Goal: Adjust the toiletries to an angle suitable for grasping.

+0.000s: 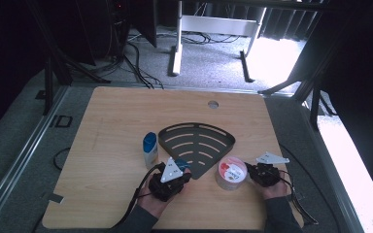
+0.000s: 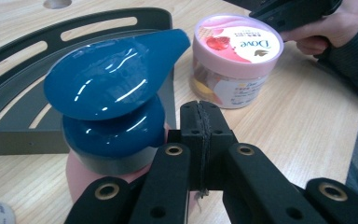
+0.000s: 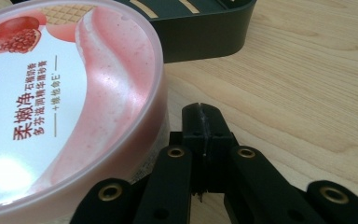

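The left gripper (image 2: 200,121) has its jaws pressed together on nothing, just beside a blue pump bottle (image 2: 114,100) whose body is hidden below, perhaps held in the hand. The right gripper (image 3: 204,126), likewise closed and empty, sits beside the Dove tub (image 3: 60,102), cut off at the frame's left
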The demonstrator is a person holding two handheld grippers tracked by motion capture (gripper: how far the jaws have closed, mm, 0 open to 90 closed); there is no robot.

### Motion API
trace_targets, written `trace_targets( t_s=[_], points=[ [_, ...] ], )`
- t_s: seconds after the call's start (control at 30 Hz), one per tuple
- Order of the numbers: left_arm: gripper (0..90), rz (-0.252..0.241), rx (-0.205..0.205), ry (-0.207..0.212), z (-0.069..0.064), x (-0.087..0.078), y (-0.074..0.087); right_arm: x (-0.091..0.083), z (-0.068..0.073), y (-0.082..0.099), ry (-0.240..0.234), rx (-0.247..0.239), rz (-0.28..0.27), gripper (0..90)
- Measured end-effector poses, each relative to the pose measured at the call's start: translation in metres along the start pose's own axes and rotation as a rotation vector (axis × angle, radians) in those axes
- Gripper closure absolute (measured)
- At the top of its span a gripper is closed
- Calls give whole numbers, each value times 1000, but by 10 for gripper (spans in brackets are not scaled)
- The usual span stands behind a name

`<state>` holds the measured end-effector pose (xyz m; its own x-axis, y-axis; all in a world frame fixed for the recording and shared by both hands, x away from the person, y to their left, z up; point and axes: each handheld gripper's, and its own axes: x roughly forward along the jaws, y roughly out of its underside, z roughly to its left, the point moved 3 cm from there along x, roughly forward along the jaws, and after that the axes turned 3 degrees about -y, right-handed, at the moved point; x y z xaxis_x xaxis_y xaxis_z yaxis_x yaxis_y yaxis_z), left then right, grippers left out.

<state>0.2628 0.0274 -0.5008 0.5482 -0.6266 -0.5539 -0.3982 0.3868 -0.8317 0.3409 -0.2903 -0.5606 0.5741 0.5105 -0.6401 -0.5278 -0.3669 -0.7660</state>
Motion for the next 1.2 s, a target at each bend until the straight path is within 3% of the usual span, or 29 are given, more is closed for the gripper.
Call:
trace_targets(
  t_s=[0.47,0.73,1.2],
  points=[
    [896,7,12,-29,2,0,1,1,1,0,-16,-6,2,898],
    [896,14,-10,-40,12,-6,7,1,1,0,-15,-9,3,898],
    [896,22,-42,-113,32,-10,15,0,1,1,-19,-9,1,898]
  ],
)
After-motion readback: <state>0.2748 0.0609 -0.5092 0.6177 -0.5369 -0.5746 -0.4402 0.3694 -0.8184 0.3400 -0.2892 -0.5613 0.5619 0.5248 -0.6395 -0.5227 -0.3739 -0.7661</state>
